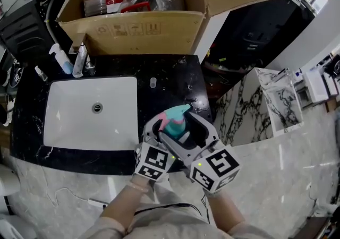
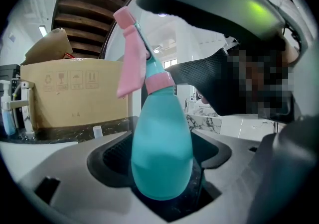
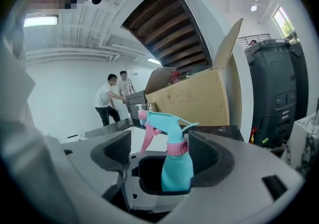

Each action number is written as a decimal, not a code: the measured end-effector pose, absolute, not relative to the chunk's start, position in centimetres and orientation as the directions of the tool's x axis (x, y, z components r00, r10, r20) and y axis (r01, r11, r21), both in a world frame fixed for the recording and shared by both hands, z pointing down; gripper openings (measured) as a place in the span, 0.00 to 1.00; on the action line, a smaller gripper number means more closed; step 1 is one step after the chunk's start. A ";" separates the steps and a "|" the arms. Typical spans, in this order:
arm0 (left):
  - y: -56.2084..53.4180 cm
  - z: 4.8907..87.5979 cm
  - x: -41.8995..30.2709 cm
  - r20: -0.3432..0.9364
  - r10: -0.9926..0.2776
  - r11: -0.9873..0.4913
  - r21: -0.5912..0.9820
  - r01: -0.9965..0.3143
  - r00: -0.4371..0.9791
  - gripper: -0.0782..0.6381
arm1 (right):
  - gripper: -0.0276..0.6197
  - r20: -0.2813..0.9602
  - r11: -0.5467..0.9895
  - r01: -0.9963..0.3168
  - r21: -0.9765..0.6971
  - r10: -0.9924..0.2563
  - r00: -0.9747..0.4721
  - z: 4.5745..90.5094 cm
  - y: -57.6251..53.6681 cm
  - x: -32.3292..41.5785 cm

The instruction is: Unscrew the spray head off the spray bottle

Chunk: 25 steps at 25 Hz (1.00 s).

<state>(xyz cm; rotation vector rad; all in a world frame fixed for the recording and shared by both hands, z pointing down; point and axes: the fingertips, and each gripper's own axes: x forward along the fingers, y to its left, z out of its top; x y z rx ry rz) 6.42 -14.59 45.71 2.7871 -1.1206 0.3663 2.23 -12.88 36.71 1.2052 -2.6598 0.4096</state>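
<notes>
From the head view, you hold the teal plastic spray bottle (image 1: 175,119) up off the black marble worktop (image 1: 170,73), so it is free to turn. In the left gripper view, your left tongs (image 2: 162,162) clamp its belly, bracing it against the twist. In the right gripper view, your right tongs (image 3: 162,153) stand wide around the pink screw collar (image 3: 176,147) beneath the teal-and-pink spray head (image 3: 164,120). They are not pressing, and the head is still on.
</notes>
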 end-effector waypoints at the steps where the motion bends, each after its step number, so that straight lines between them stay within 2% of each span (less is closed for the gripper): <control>1: -14.6 45.7 6.4 0.264 -0.666 -0.720 0.017 -0.694 0.697 0.62 | 0.62 0.294 0.626 -0.765 -0.151 -0.710 -0.640 36.8 -13.0 2.0; 5: -14.6 45.7 6.4 0.263 -0.668 -0.718 0.018 -0.696 0.696 0.62 | 0.62 0.327 0.602 -0.793 -0.094 -0.733 -0.596 37.3 -13.8 1.7; 12: -14.6 45.7 6.4 0.254 -0.671 -0.718 0.015 -0.696 0.697 0.62 | 0.65 0.323 0.476 -0.877 -0.060 -0.823 -0.468 37.2 -15.2 2.2; 25: -14.6 45.8 6.5 0.258 -0.669 -0.718 0.016 -0.696 0.697 0.62 | 0.64 0.293 0.520 -0.846 -0.121 -0.795 -0.531 36.9 -13.7 3.7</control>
